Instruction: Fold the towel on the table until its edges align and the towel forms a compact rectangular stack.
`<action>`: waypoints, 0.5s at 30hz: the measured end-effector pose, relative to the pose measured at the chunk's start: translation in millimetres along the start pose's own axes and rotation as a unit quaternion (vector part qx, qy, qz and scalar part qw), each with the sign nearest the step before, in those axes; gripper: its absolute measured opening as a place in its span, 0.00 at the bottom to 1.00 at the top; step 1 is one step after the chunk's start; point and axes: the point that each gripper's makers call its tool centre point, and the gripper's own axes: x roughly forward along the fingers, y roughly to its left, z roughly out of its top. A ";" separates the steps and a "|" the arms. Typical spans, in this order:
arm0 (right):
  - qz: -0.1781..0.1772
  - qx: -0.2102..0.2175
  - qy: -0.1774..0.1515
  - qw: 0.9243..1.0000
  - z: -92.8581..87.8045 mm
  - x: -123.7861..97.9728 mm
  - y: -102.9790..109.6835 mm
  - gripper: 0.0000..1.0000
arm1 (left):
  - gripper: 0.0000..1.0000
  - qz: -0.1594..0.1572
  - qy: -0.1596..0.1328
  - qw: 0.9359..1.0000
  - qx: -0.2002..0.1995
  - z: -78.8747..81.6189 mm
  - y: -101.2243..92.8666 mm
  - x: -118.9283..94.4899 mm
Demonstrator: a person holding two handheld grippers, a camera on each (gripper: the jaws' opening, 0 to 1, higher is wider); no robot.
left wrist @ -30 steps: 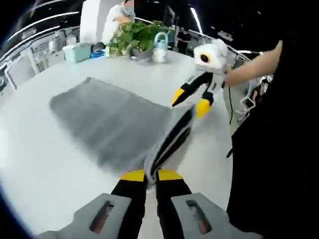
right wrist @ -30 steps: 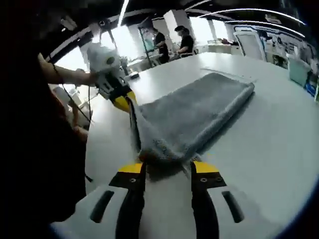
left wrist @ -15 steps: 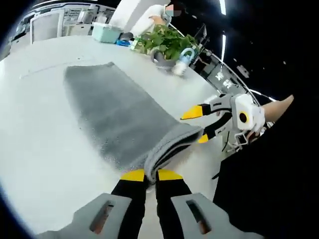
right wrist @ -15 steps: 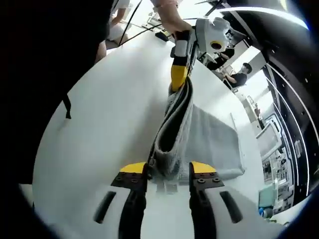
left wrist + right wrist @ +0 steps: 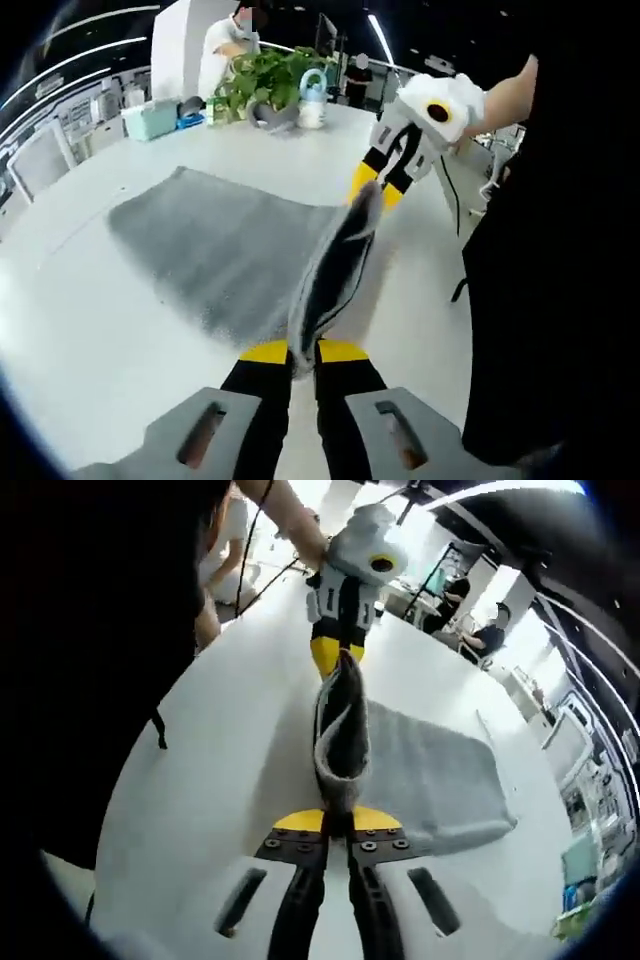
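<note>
Left tool (image 5: 303, 352) and right tool (image 5: 338, 822) clamped on grey towel (image 5: 215, 250) edge, lifted between them

Towel (image 5: 230, 255) corner hidden between left gripper (image 5: 304, 352) jaws; opposite corner hidden inside right gripper (image 5: 372, 186) tips. Right gripper (image 5: 338, 820) view: towel (image 5: 430, 780) edge pinched out of sight between closed jaws; far end swallowed by left gripper (image 5: 335, 652). Potted plant (image 5: 262, 78) beyond towel: pot partly blocked by pale container (image 5: 318, 100), details too small. Person's torso behind plant cut off by picture top.
</note>
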 end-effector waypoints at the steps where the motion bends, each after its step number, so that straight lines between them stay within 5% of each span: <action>1: 0.002 0.040 -0.016 0.999 2.7 -3.9 -2.8 0.03 | 0.07 -0.006 -0.004 1.000 -0.008 2.5 -2.3 -2.7; 8: 0.022 0.200 -0.092 0.975 25.0 -27.7 -6.9 0.02 | 0.06 -0.010 -0.030 0.999 -0.011 27.1 -17.2 -22.2; 11: 0.035 0.227 -0.118 0.966 37.1 -39.8 -4.0 0.02 | 0.06 -0.011 -0.044 0.999 -0.017 34.9 -22.1 -30.3; 15: 0.047 0.228 -0.125 0.964 48.8 -52.2 4.8 0.02 | 0.05 -0.012 -0.059 0.998 -0.019 47.8 -31.8 -44.0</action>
